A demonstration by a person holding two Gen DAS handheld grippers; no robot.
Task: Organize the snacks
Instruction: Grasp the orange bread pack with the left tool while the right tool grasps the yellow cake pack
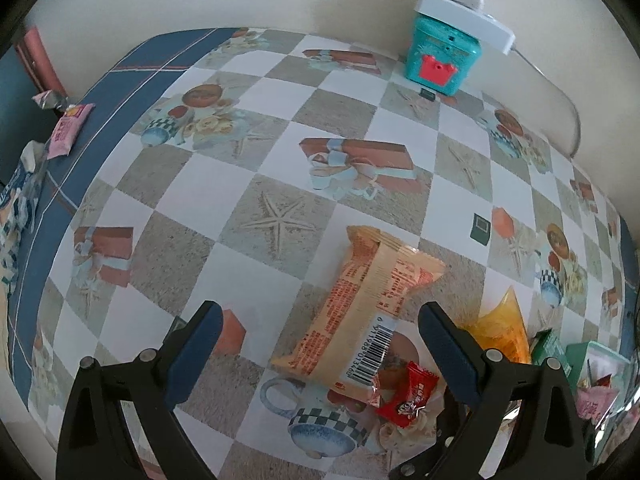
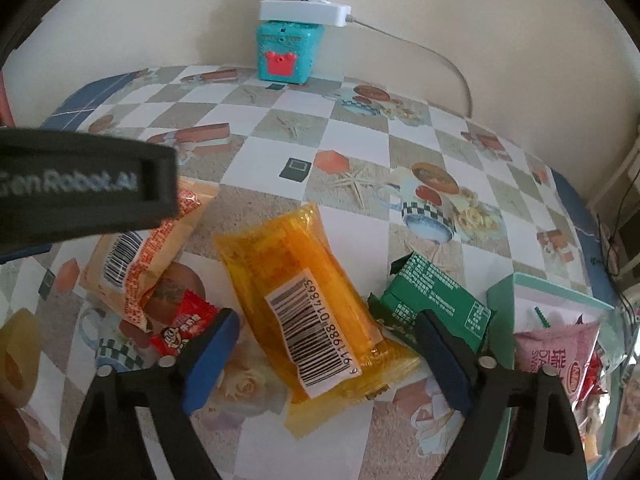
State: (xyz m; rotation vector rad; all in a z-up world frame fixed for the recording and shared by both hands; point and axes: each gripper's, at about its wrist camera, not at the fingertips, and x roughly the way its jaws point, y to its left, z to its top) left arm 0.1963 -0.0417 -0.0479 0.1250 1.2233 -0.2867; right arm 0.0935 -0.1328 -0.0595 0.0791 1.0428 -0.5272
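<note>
Both wrist views look steeply down, close over the worktop (image 1: 280,92); they share the pale orange snack packet (image 1: 360,304), red candy (image 2: 180,326) and teal box (image 2: 286,54).

Left hand-held gripper (image 1: 320,356) jaws wide apart over the checkered surface (image 1: 280,152), peach snack packet (image 1: 360,304) lying between them. Red candy (image 1: 408,400) touches the packet's 5 o'clock end; teal box (image 1: 440,60) at 1 o'clock.

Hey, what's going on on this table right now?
A person is sorting snacks with two handheld grippers. The right gripper is open around an orange packet, not yet squeezing it. The left gripper is open over a peach packet. A container at the right already holds some snacks.
</note>
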